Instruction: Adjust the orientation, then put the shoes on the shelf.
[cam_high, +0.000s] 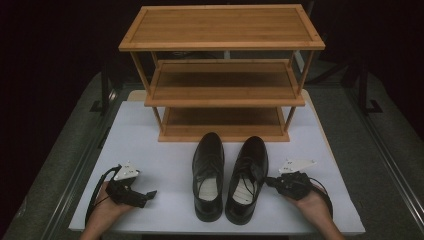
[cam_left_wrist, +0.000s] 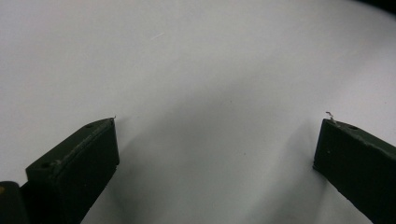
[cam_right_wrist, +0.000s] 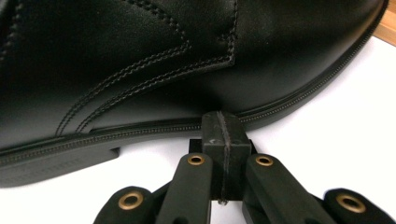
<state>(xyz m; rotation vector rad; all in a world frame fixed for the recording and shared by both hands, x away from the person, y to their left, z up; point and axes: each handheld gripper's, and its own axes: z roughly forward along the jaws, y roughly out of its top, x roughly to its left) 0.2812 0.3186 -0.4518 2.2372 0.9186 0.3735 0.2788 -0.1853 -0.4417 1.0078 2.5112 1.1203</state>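
Right tongs (closed) against right shoe

In the right gripper view the right shoe runs off the top, left and right edges, so its toe and heel are cut away. In the high view the rack hides the worktop's far edge, and both forearms leave the bottom edge. The insole print is too small to read.

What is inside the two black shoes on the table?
Both black shoes, left shoe and right shoe, show a pale insole at the heel; the right one's bears dark markings. The toe parts are covered by the uppers, so nothing there can be seen.
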